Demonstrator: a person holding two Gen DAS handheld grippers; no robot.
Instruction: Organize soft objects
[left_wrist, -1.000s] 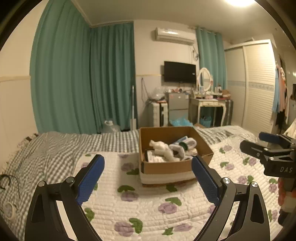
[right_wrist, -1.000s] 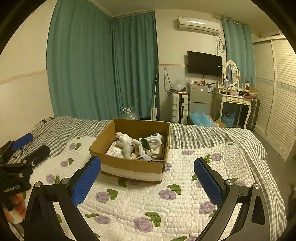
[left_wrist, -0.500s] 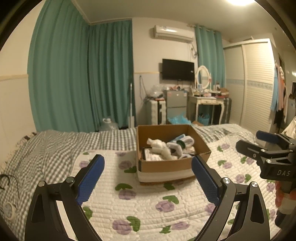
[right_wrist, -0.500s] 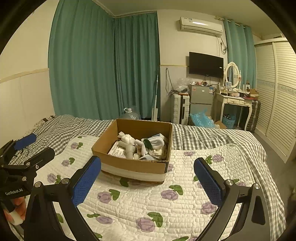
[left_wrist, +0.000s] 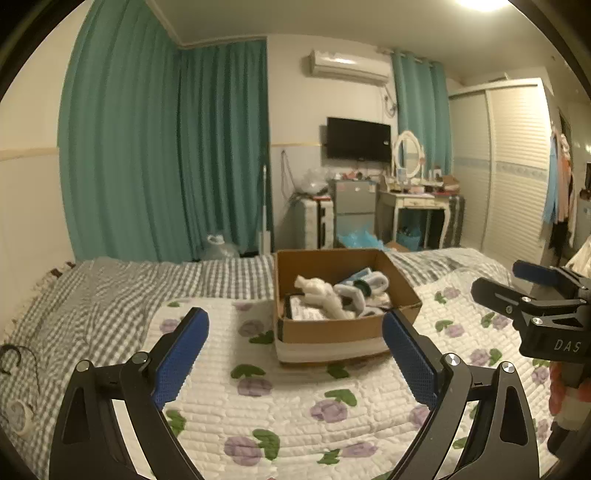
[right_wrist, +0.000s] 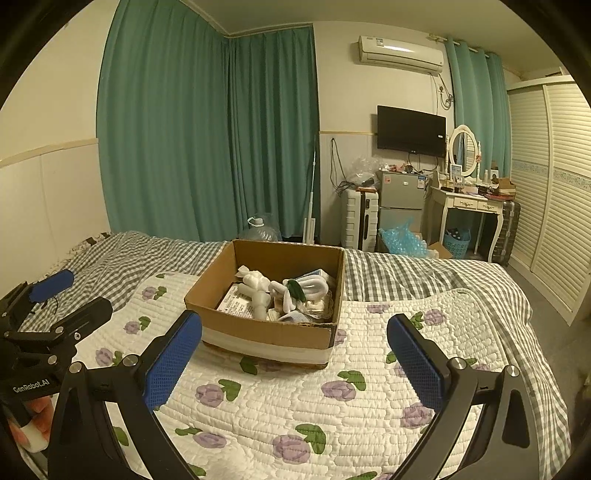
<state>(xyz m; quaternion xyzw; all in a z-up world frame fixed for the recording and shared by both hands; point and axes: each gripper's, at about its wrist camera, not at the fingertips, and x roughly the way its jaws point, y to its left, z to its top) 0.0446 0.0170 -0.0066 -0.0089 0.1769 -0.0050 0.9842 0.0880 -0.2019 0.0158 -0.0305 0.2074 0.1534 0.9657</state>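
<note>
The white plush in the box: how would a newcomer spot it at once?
Start at the bed's floral quilt, where an open cardboard box sits. Among its jumbled contents, the white plush lies towards the left. It is the lumpy, limbed, all-white shape, unlike the flat printed packet beside it.

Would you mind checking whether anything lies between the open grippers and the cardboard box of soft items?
Nothing visible does: only bare floral quilt separates the left gripper and right gripper from the brown cardboard box.
</note>
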